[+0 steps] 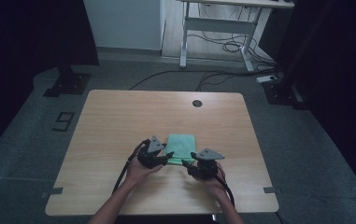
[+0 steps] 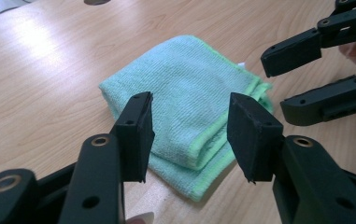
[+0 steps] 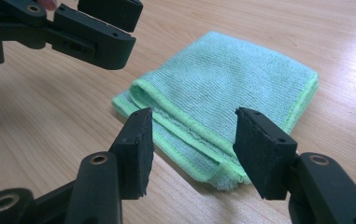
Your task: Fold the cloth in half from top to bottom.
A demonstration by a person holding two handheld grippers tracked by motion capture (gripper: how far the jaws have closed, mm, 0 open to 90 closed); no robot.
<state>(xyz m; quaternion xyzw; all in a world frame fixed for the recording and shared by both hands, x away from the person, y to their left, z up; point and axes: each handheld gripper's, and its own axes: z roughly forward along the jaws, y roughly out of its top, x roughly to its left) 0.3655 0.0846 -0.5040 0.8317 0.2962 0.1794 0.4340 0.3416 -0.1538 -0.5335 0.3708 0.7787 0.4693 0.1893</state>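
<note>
A folded green cloth [image 1: 181, 147] lies flat on the wooden table [image 1: 119, 121], near the middle of its front half. My left gripper [image 1: 168, 156] is at the cloth's near left corner, open, its pads [image 2: 138, 135] standing apart above the folded edge of the cloth [image 2: 189, 84] without pressing it. At the near right corner my right gripper [image 1: 188, 163] is open too, its pads [image 3: 259, 149] straddling the corner of the cloth [image 3: 222, 74] from above. Each gripper view also catches the other gripper: the right gripper [image 2: 278, 84] and the left gripper [image 3: 133, 28], both with jaws apart.
A dark round cable hole [image 1: 197, 103] sits near the table's far edge. Behind the table stands a white desk frame [image 1: 213, 28] with cables on the floor. Bare wood surrounds the cloth on all sides.
</note>
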